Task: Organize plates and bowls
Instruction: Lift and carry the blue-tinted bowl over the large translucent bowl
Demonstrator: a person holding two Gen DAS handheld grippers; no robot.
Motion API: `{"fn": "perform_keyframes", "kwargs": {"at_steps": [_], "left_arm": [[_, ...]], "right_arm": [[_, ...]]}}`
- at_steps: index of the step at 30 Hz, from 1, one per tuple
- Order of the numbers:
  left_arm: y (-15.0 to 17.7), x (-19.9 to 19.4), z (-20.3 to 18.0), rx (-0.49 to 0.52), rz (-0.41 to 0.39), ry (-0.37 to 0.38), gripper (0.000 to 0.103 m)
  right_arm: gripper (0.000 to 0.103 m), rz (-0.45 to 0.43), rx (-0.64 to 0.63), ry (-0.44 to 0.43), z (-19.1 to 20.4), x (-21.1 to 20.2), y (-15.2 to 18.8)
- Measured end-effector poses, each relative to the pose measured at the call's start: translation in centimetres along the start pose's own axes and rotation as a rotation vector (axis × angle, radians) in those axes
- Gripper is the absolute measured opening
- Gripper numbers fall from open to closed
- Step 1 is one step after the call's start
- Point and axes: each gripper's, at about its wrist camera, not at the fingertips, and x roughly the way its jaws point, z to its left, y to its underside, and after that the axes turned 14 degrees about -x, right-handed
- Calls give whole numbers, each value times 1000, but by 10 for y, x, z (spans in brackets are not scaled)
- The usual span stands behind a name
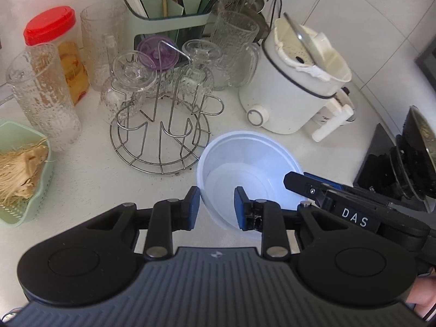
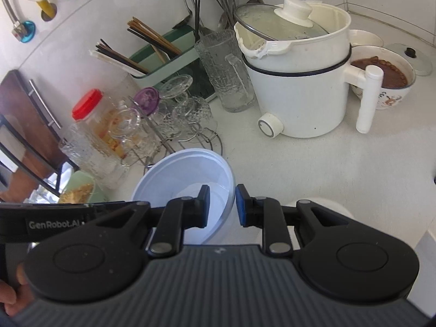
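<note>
Both hand-held grippers, left (image 1: 217, 207) & right (image 2: 222, 205), pinch opposite rims of the white bowl (image 1: 250, 169) above the worktop (image 1: 90, 169) beside the wire cup rack (image 1: 160, 141); uneven pull w/ thin-rim grips could slip or tip it into glasses.

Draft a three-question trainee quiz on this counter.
1. True or false: only the left gripper straddles the bowl's rim.
2. What hangs on the wire rack? A) plates B) glasses C) spoons
3. Fill in: the jar has a ____ lid.
Key: 1 false, the right gripper straddles it too; 2 B; 3 red.
</note>
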Motion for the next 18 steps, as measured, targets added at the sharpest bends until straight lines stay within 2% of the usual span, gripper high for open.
{"fn": "perform_keyframes", "kwargs": {"at_steps": [10, 18], "left_arm": [[13, -39, 7, 7, -20, 40, 31], [28, -60, 22, -1, -28, 36, 31]], "right_arm": [[23, -26, 13, 9, 21, -30, 11], [24, -39, 12, -15, 38, -41, 20]]}}
